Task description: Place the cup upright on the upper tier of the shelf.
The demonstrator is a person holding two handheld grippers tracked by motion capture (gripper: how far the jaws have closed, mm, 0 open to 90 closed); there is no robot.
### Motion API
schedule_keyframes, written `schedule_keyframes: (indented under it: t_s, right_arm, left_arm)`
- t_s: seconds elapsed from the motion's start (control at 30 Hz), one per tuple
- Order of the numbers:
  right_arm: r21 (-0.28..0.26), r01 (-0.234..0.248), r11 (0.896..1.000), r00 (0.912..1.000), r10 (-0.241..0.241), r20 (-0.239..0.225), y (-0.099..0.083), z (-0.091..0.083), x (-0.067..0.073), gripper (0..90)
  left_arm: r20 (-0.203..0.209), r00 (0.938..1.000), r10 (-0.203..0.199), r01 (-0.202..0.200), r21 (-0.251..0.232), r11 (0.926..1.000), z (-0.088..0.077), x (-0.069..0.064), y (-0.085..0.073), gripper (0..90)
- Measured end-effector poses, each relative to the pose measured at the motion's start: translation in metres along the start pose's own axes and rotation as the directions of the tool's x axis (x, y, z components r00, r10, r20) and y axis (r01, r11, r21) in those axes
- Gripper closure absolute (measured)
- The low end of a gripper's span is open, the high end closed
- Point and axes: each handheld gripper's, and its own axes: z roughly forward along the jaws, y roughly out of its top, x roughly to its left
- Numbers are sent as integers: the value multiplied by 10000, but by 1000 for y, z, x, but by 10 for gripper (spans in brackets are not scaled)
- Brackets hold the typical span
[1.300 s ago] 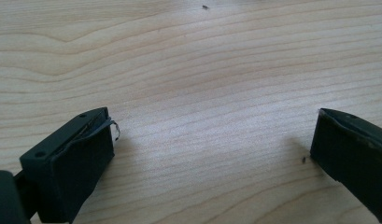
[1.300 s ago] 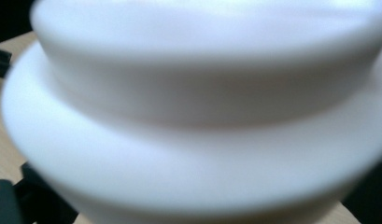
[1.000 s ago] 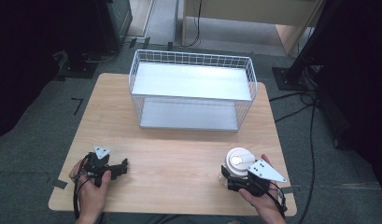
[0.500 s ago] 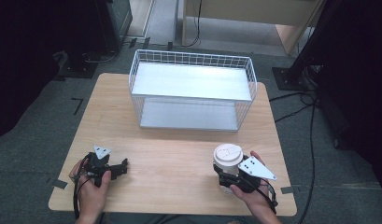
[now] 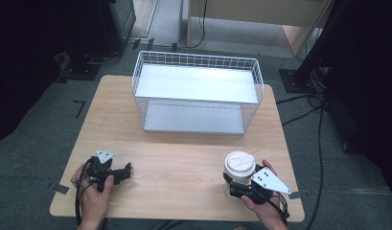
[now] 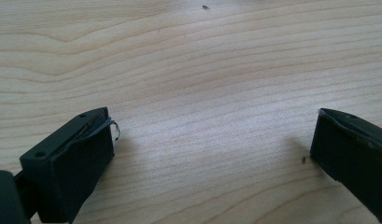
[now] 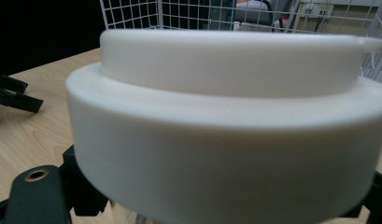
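A light wooden table (image 5: 184,158) carries a white wire basket (image 5: 197,93) with two shelves at its far middle; near the front right edge stands a cup with a white lid (image 5: 239,165), upright and well apart from the basket. The right gripper (image 5: 237,184) clamps that cup between its jaws, just under the lid; the left gripper (image 5: 121,172) rests at the front left with its jaws spread wide over bare wood, gripping nothing.
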Motion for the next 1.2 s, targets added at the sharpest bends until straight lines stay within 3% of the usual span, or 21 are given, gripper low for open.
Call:
schedule_keyframes:
  t_s: [0.27, 0.37, 0.73, 1.2]
  right_arm:
    - [1, -33, 10000, 9995, 33, 314, -3, -1, -1, 154]
    - [-251, -22, 9997, 9995, 30, 312, 0, -1, 0, 155]
    - [-1155, -70, 9933, 9996, 99, 247, 38, 5, 9, 155]
    - [-2264, 572, 9724, 9969, -433, 660, 102, 31, 23, 155]
  left_arm:
    - [0, 10000, 1, -1, 2, 10000, 0, 0, 0, 0]
    - [-1, 10000, -3, 3, -1, 10000, 0, 0, 0, 0]
    - [-1, 10000, 1, -1, 3, 10000, 0, 0, 0, 0]
    - [-7, 10000, 11, -11, 6, 10000, 0, 0, 0, 0]
